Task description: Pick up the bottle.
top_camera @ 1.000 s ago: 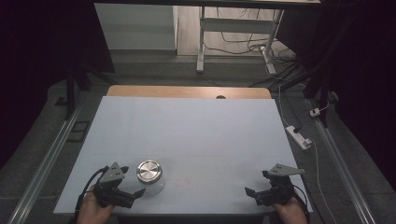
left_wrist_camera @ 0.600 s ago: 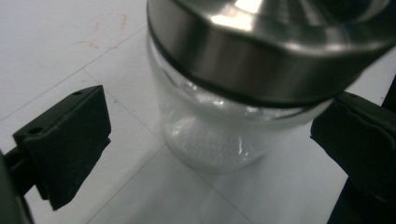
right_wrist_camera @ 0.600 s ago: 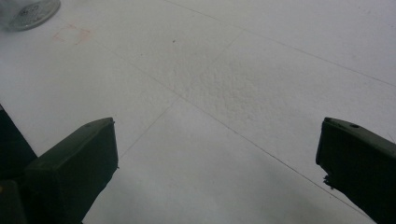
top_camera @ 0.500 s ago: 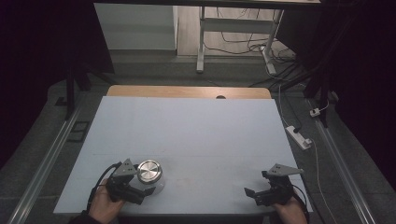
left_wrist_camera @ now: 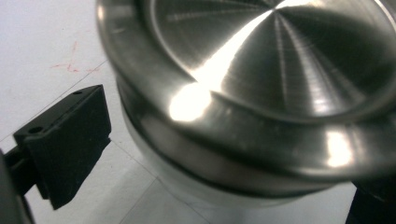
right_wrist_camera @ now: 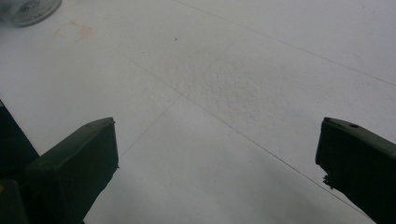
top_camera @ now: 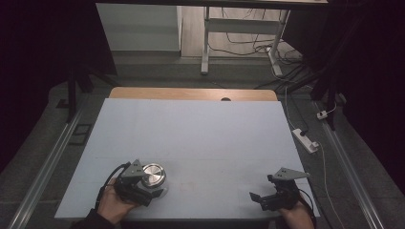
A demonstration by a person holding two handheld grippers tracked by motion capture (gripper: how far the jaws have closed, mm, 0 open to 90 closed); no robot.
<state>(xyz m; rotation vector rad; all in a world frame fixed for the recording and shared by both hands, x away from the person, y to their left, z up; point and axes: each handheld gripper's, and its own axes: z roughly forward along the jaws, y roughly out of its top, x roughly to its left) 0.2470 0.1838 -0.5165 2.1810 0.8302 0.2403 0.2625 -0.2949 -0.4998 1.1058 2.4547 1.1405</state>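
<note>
A small jar with a brushed metal lid [top_camera: 153, 175] stands near the front left of the white tabletop [top_camera: 200, 129]. My left gripper [top_camera: 152, 187] is open, one jaw on either side of the jar. In the left gripper view the lid [left_wrist_camera: 261, 79] looms large; the left jaw stands a short gap off the jar's wall and the right jaw peeks in at the bottom right corner. My right gripper [top_camera: 263, 188] rests open at the front right, its jaws wide apart over bare table [right_wrist_camera: 217, 154]. The jar [right_wrist_camera: 28, 9] shows far off at that view's top left.
A faint red mark [top_camera: 188, 186] lies on the table just right of the jar. A wooden strip [top_camera: 191, 94] edges the far side. On the floor to the right lies a white power strip [top_camera: 305, 140] with cables.
My left gripper has moved right toward the jar, so its jaws now stand on either side of it. The jar and the right gripper have stayed put.
</note>
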